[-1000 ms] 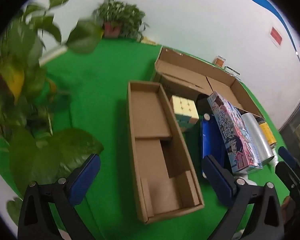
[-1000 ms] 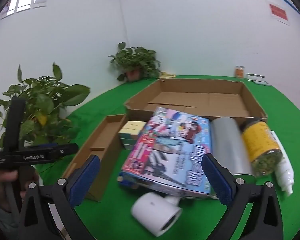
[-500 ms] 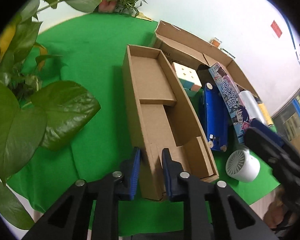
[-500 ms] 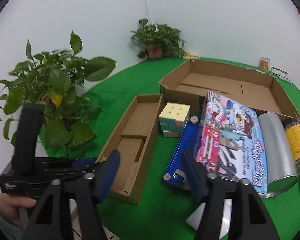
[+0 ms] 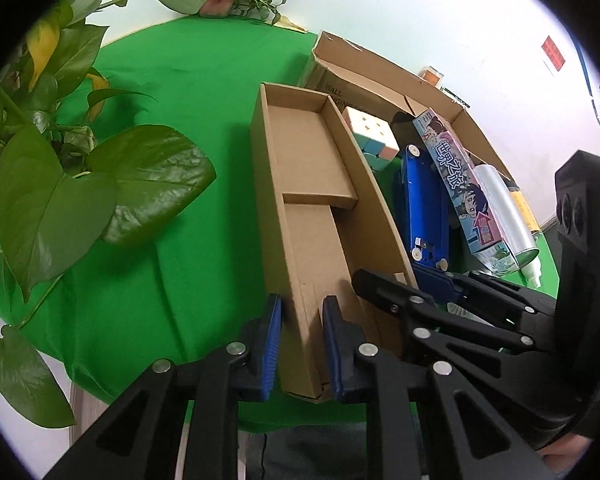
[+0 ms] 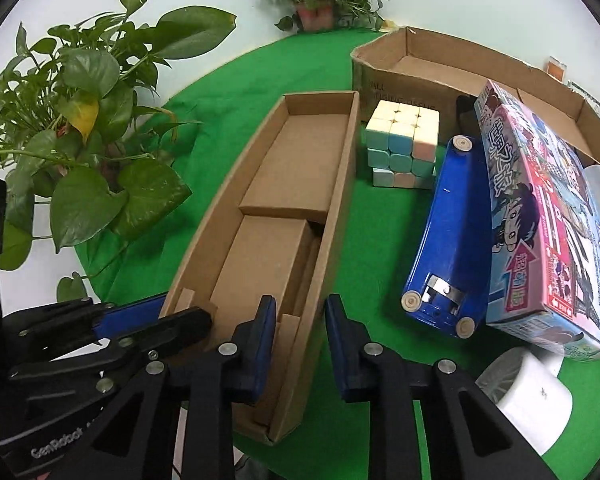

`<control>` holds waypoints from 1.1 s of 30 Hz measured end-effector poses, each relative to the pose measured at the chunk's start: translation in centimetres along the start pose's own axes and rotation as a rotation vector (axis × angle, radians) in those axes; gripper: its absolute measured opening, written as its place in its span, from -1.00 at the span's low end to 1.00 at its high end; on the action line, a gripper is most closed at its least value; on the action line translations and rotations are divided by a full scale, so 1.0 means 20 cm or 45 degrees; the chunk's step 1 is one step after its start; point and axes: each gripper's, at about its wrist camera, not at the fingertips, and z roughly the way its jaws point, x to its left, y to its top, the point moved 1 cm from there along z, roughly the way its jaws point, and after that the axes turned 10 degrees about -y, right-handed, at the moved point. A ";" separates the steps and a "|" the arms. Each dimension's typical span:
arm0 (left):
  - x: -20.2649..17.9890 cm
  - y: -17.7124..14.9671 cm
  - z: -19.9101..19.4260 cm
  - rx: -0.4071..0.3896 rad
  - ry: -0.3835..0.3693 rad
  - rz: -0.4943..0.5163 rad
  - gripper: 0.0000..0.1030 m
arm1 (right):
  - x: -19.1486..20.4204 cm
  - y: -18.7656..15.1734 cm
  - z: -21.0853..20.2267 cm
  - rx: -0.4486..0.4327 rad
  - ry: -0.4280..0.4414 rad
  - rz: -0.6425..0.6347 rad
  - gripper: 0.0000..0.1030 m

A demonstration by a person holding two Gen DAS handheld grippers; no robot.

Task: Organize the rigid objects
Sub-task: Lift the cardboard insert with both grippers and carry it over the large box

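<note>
A long narrow cardboard tray with inner dividers lies on the green table. My left gripper is shut on its near left wall. My right gripper straddles its near right wall, jaws narrowed around it; contact is unclear. To the tray's right lie a pastel cube, a blue flat device and a colourful picture box.
A large open cardboard box stands behind. A silver cylinder, a yellow-label jar and a white round fan lie at the right. Potted plants crowd the left table edge.
Both grippers moved down to the tray's near end and narrowed from wide open; the left closed on its left wall, the right came around its right wall.
</note>
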 end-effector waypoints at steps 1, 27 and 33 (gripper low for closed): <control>0.00 0.00 0.00 0.003 0.000 -0.005 -0.62 | 0.01 0.00 0.02 -0.002 -0.015 -0.005 -0.54; -0.54 0.48 -0.39 -0.404 -0.010 0.321 -0.60 | -0.30 0.41 -0.59 -0.417 0.085 0.153 -0.55; -0.70 0.86 -0.37 -0.456 -0.110 0.442 -0.59 | -0.57 0.82 -0.75 -0.503 0.019 0.211 -0.55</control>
